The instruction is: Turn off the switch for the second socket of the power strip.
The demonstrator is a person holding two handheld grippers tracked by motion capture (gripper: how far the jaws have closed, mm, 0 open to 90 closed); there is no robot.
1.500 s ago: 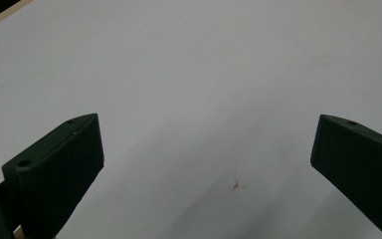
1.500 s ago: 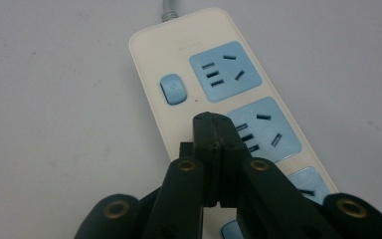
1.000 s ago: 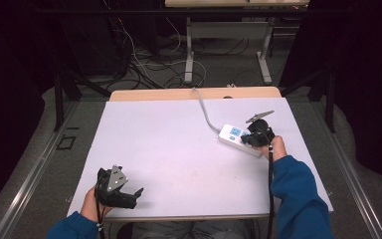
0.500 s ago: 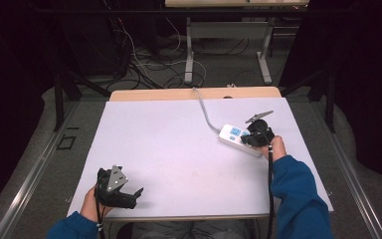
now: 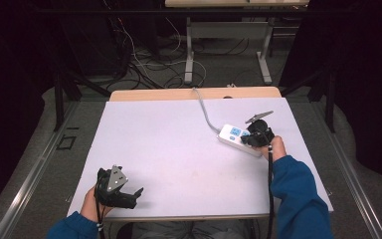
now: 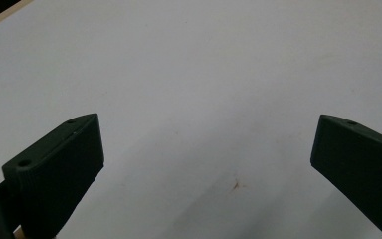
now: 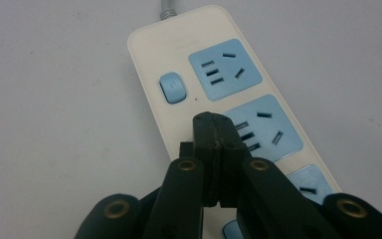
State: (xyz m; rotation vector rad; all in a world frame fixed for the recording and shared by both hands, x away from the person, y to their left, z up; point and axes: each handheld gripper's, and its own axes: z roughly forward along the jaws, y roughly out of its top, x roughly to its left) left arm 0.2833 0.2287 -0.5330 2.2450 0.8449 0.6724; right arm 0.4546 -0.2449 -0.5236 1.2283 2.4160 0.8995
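- Table (image 5: 179, 149), white-topped, lies under both our grippers in the high view, with a bare wood strip along its 12 o'clock edge.
- Power strip (image 5: 238, 140) sits toward 2 o'clock on the table, white with blue socket faces; its grey cord (image 5: 205, 112) runs off toward 12 o'clock and over the far edge.
- Our right gripper (image 5: 256, 138) is down over the strip, held by our right hand (image 5: 277, 147) in a blue sleeve.
- Seen from the right gripper view, the strip (image 7: 219, 89) shows a blue switch (image 7: 173, 87) and socket faces running away from it; our right gripper (image 7: 214, 130) has its jaws pressed together with nothing between them, tips over the strip beside the second socket. We cannot tell whether they touch it.
- Our left gripper (image 5: 129, 195) rests at 7 o'clock near the table's front edge, in our left hand (image 5: 92, 204), well apart from the strip.
- In the left gripper view, our left gripper (image 6: 206, 149) has its jaws spread wide over bare tabletop with a small brownish mark (image 6: 236, 185).
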